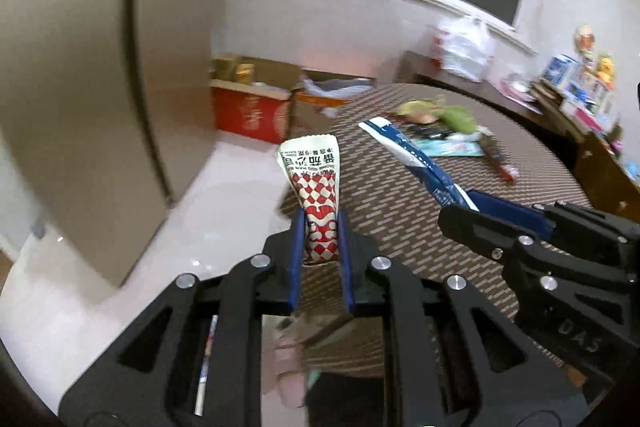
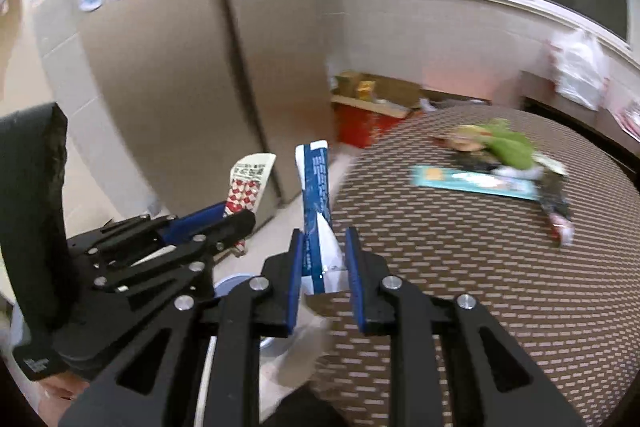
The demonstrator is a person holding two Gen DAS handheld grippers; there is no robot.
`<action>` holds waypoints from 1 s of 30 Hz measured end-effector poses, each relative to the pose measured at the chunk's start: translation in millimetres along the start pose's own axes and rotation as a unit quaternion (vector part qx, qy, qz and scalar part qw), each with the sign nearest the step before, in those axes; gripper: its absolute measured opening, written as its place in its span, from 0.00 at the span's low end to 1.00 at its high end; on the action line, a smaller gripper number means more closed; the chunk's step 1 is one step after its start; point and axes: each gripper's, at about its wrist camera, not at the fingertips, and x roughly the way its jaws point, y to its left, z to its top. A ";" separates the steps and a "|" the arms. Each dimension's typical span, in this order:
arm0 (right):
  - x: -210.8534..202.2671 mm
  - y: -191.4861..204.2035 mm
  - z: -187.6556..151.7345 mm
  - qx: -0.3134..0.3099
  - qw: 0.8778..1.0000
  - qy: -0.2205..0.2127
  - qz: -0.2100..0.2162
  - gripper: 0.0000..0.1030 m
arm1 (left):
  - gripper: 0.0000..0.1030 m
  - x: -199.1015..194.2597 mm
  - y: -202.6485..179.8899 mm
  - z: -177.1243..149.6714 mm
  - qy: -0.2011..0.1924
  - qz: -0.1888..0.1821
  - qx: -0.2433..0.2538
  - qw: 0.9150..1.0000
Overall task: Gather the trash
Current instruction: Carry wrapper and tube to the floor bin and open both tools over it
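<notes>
I am pinching the red checkered sachet upright in my left gripper, the blue wrapper in my right gripper.

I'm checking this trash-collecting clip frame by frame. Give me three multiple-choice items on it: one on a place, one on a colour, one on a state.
1. Where does the remaining litter lie?
A. on the woven table top
B. on the floor
C. on the windowsill

2. What colours is the sachet in the left gripper?
A. green and black
B. red and white
C. all yellow

3. What is the right gripper doing?
A. hanging empty
B. pressing on the table
C. clamping a blue-and-white wrapper

Key: 1 A, it sits on the patterned top; 2 B, red-white checks show; 3 C, the wrapper stands between its pads.
</notes>
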 end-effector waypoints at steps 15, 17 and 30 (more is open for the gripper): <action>74.0 122.4 -8.0 -0.075 0.995 0.044 0.058 0.20 | 0.16 -8.3 120.9 -48.8 0.024 0.116 -0.061 0.991; 81.5 130.5 -8.0 -0.078 0.994 0.045 0.061 0.20 | 0.17 -5.1 135.5 -51.4 0.028 0.119 -0.078 0.989; 114.3 154.6 -14.1 -0.081 0.993 0.059 0.066 0.20 | 0.58 0.1 186.9 -66.3 0.041 0.153 -0.138 0.978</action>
